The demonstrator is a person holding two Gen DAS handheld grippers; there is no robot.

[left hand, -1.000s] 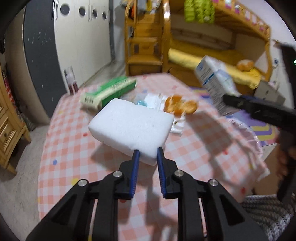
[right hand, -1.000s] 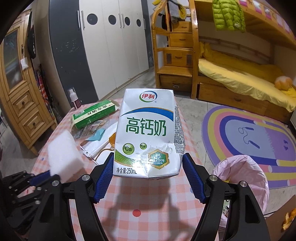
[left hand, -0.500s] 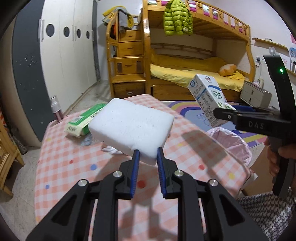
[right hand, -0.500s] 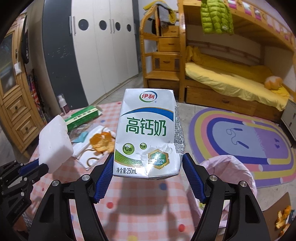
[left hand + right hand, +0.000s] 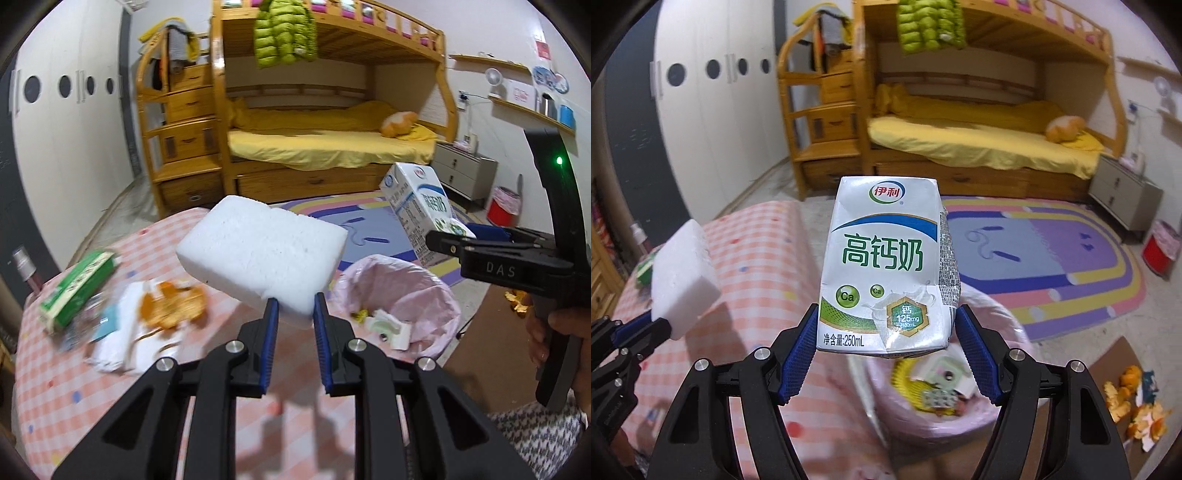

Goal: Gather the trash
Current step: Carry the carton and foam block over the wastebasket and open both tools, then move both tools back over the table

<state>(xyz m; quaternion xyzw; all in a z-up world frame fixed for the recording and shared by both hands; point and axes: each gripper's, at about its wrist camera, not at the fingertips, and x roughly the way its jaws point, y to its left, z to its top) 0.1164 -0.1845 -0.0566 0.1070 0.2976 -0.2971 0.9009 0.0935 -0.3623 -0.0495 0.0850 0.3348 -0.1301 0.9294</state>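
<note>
My left gripper (image 5: 294, 312) is shut on a white foam block (image 5: 260, 254) and holds it above the table's right edge, next to the bin. The block also shows in the right wrist view (image 5: 683, 280). My right gripper (image 5: 885, 328) is shut on a white and green milk carton (image 5: 886, 266), held upright over the pink-lined trash bin (image 5: 1008, 332). The carton (image 5: 419, 210) and the bin (image 5: 439, 291) show in the left wrist view too. The bin holds several scraps.
On the pink checked table (image 5: 110, 376) lie orange peel (image 5: 171, 302), white tissues (image 5: 118, 343) and a green box (image 5: 77, 288). More peel (image 5: 1134, 410) lies on the floor at the right. A bunk bed (image 5: 325, 147) and a rug (image 5: 1052, 251) are behind.
Both grippers have swung right, away from the table's middle, with their loads. The bin has come under the carton and close to the foam block.
</note>
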